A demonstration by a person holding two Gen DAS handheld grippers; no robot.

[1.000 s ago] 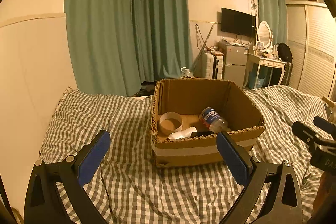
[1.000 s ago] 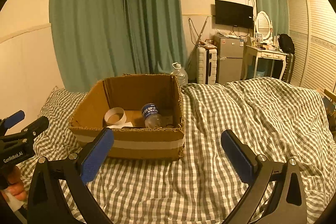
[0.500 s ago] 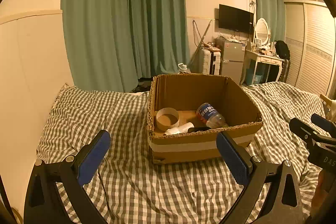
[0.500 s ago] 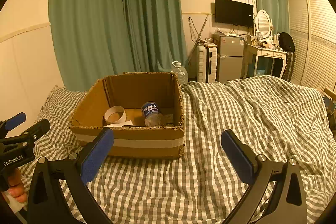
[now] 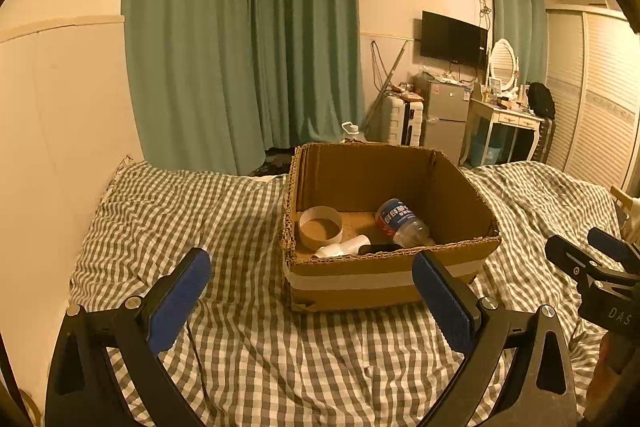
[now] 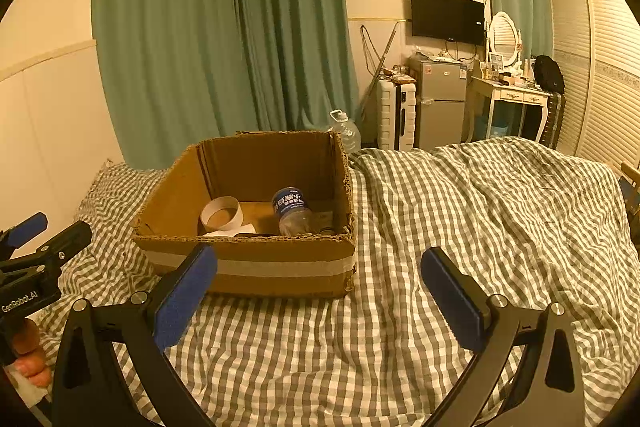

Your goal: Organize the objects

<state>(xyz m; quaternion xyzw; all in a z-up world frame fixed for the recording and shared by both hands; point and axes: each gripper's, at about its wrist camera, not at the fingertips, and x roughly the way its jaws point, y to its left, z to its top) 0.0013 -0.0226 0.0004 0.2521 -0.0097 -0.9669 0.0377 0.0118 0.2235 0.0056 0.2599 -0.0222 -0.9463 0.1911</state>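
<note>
An open cardboard box (image 5: 372, 281) (image 6: 256, 269) sits on the checked bedspread. Inside lie a roll of tape (image 5: 320, 227) (image 6: 221, 214), a plastic bottle with a blue label (image 5: 400, 221) (image 6: 292, 211), a white tube (image 5: 344, 247) and a dark object (image 5: 378, 248). My left gripper (image 5: 312, 291) is open and empty, held back from the box's near left corner. My right gripper (image 6: 318, 287) is open and empty, in front of the box's near right corner. Each gripper shows at the edge of the other's view (image 5: 592, 267) (image 6: 44, 247).
The checked bedspread (image 6: 460, 211) runs wide to the right of the box and in front of it (image 5: 280, 355). A wall panel (image 5: 52, 147) borders the bed on the left. Green curtains, a water jug (image 6: 344, 131), a fridge and a dressing table stand beyond the bed.
Both views have shifted slightly; the left gripper has risen a little, so the box sits lower in its view. Both grippers remain open and empty. The box contents have not moved.
</note>
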